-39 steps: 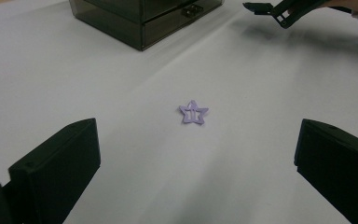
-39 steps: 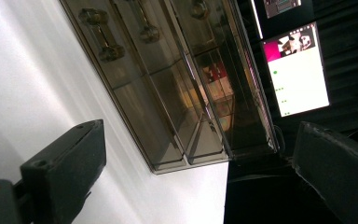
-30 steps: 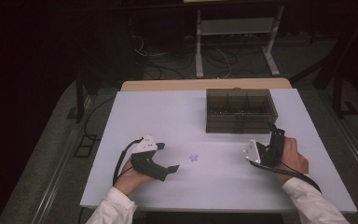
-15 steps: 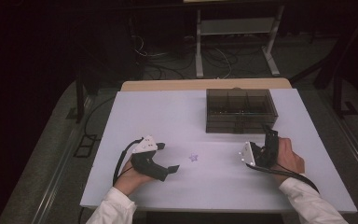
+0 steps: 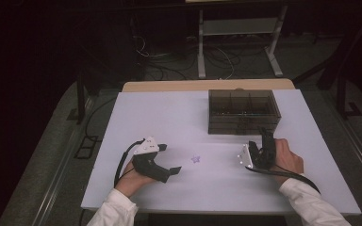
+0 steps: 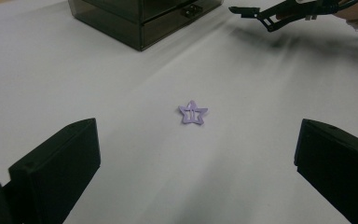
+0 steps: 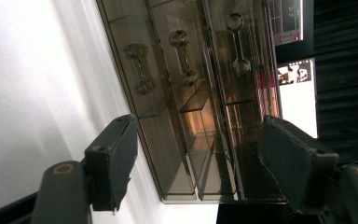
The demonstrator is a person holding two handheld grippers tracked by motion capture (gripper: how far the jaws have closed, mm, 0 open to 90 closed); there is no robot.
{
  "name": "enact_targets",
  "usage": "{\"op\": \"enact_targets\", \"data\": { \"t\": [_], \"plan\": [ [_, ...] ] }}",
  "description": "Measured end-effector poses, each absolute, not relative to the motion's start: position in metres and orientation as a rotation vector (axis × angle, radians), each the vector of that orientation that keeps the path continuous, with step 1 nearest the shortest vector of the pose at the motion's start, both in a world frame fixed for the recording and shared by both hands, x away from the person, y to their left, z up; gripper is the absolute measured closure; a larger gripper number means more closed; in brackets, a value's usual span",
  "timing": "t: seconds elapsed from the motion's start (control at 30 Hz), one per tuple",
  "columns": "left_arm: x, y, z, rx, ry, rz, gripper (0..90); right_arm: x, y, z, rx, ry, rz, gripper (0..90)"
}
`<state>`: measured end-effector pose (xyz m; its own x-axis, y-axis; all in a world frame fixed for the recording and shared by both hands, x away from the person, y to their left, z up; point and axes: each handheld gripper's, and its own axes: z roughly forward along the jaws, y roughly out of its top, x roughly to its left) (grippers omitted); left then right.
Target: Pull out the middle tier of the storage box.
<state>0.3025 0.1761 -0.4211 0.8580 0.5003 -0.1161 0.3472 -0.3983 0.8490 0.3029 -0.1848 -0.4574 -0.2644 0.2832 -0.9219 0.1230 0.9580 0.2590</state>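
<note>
1. The purple star clip point(image 6: 192, 113) is seen lying flat on the white table point(image 5: 169, 117), between both grippers
2. The left gripper point(image 6: 196, 158) is held wide open, empty
3. The right gripper point(image 7: 200, 154), empty, has just been closing, aimed at the smoked drawer box point(image 5: 243, 110)

The purple star clip point(image 5: 196, 159) was too small in the high view to show its shape well. In the left gripper view the far side of the smoky box point(image 6: 144, 18) was cut off by the top edge. The right gripper point(image 6: 284, 11) there was partly cut off too, with a smeared shadow under it. In the right gripper view the box's bottom corner ran into dark. What lay inside its drawers was too dim to tell.
</note>
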Motion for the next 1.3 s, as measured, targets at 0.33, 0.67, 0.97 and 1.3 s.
{"op": "enact_targets", "data": {
  "t": [0.33,0.67,0.97,1.3],
  "plan": [
    [0.302,0.176,-0.421,2.026,0.620,0.192,0.0,0.308,-0.180,-0.458,0.270,1.829,0.149,37.8],
    [0.302,0.175,-0.421,2.026,0.621,0.192,0.0,0.313,-0.176,-0.458,0.250,1.826,0.132,44.5],
    [0.303,0.176,-0.421,2.025,0.621,0.193,0.0,0.317,-0.172,-0.459,0.237,1.817,0.124,50.4],
    [0.303,0.176,-0.421,2.022,0.623,0.196,0.0,0.322,-0.168,-0.462,0.230,1.818,0.113,57.0]
  ]
}}
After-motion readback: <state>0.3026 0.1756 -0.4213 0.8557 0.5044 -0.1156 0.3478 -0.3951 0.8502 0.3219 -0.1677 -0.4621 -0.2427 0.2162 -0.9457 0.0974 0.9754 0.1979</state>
